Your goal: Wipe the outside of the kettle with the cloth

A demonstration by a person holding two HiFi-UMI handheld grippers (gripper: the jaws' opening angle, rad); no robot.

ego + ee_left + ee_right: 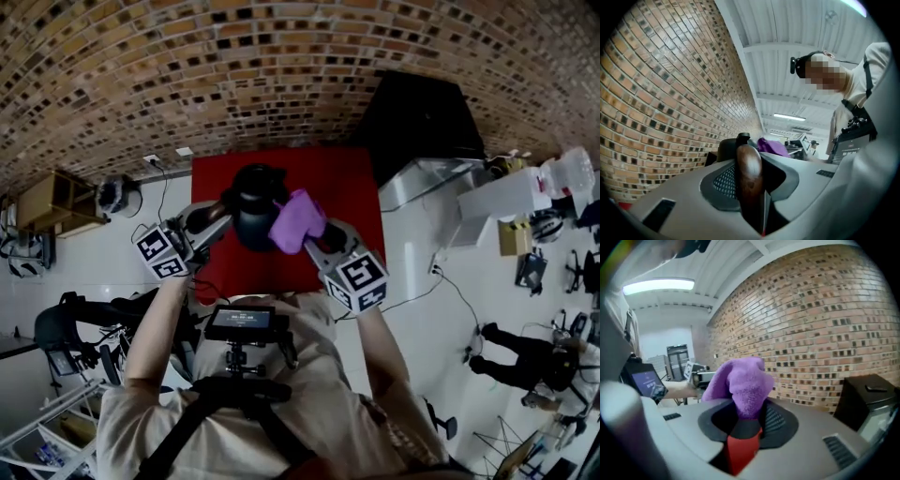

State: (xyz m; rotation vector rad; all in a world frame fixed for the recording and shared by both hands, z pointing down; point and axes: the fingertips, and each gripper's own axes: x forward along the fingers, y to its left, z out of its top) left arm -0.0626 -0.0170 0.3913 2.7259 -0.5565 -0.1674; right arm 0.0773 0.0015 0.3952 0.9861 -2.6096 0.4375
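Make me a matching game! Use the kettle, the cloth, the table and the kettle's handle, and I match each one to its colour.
Things:
1. kettle
2. cloth
3. table
4. handle

Colours:
A. purple
B. brown
C. red
D. black

Pairs: 1-D, 2-A, 3-C, 4-B

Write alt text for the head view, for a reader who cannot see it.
Seen from above, the left tongs grip a black kettle while the right tongs hold a purple cloth at its side, over a red surface.
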